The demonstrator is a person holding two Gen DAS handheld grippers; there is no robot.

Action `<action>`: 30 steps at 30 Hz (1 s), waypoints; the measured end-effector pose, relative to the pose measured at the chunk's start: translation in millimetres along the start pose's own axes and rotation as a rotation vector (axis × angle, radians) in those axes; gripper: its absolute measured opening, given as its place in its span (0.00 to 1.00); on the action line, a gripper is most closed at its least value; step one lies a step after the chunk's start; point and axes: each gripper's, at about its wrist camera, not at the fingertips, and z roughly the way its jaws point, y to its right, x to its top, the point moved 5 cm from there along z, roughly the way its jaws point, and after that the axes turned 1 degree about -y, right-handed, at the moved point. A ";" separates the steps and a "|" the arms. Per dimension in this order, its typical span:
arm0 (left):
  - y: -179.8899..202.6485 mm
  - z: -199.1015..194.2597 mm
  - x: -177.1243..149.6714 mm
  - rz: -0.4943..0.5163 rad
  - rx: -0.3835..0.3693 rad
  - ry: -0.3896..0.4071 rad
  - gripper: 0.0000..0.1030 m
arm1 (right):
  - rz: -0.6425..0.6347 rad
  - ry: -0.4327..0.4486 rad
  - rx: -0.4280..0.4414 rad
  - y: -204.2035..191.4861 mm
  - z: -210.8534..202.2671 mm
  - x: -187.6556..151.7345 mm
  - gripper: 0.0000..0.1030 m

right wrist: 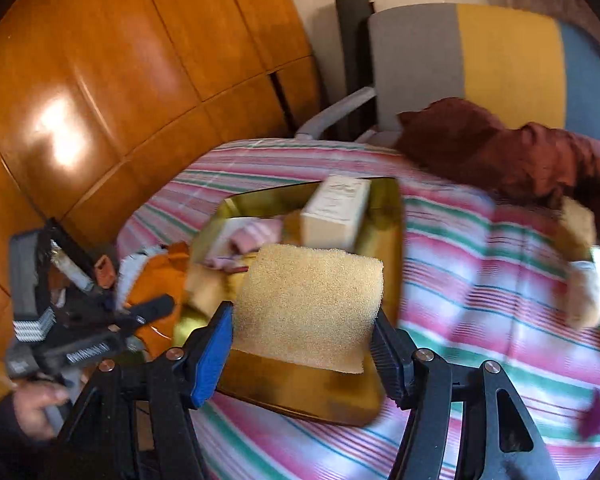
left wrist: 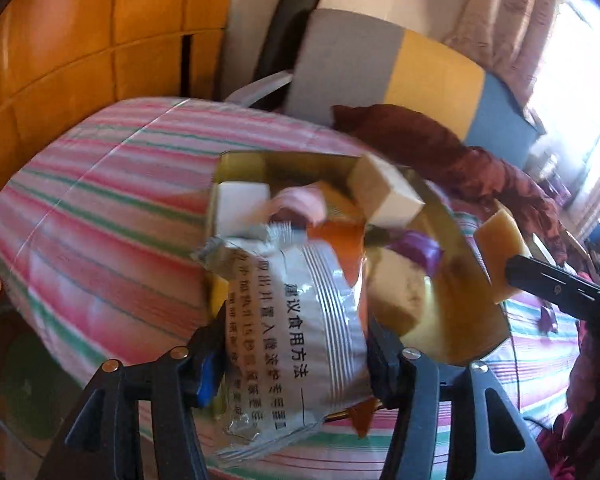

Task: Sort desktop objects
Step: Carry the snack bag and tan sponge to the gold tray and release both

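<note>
My left gripper [left wrist: 296, 344] is shut on a silver food packet [left wrist: 300, 312] with printed text, held over the near edge of a shiny gold tray [left wrist: 452, 320]. The tray holds a white box [left wrist: 388, 192], a second white box [left wrist: 240, 208], a pink cloth [left wrist: 300, 204] and a purple wrapper [left wrist: 416, 248]. My right gripper [right wrist: 304, 332] is shut on a yellow sponge [right wrist: 308, 304], hanging above the gold tray [right wrist: 308, 392]. In the left wrist view the sponge [left wrist: 500, 256] shows at the right. In the right wrist view the packet [right wrist: 152, 276] shows at the left.
The tray lies on a pink and green striped cover [left wrist: 100, 220]. Behind it are a maroon garment [right wrist: 500, 152], a grey, yellow and blue chair back [right wrist: 480, 60] and an orange wooden cabinet [right wrist: 100, 80]. A hand [right wrist: 36, 404] grips the left tool. A beige soft thing [right wrist: 584, 292] lies right.
</note>
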 end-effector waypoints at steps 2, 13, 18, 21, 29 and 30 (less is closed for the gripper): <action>-9.6 -2.5 -0.1 -0.038 -0.010 0.007 0.62 | 0.048 -0.020 0.076 -11.9 17.8 0.8 0.72; -3.7 -2.2 -2.7 0.135 0.136 0.097 0.66 | 0.112 -0.124 0.144 -30.5 56.7 -25.5 0.80; -10.4 30.1 -3.7 0.095 0.130 0.036 0.68 | 0.123 -0.126 0.126 -25.6 55.0 -32.0 0.80; -7.6 27.8 -4.9 0.106 0.132 0.045 0.68 | 0.113 -0.120 0.107 -25.6 51.2 -35.2 0.80; -6.0 -1.3 -2.7 0.087 0.091 0.085 0.67 | 0.132 -0.098 0.094 -20.9 40.4 -38.8 0.80; -4.0 -6.7 -1.2 0.091 0.092 0.094 0.67 | 0.129 -0.095 0.088 -20.8 39.2 -39.6 0.80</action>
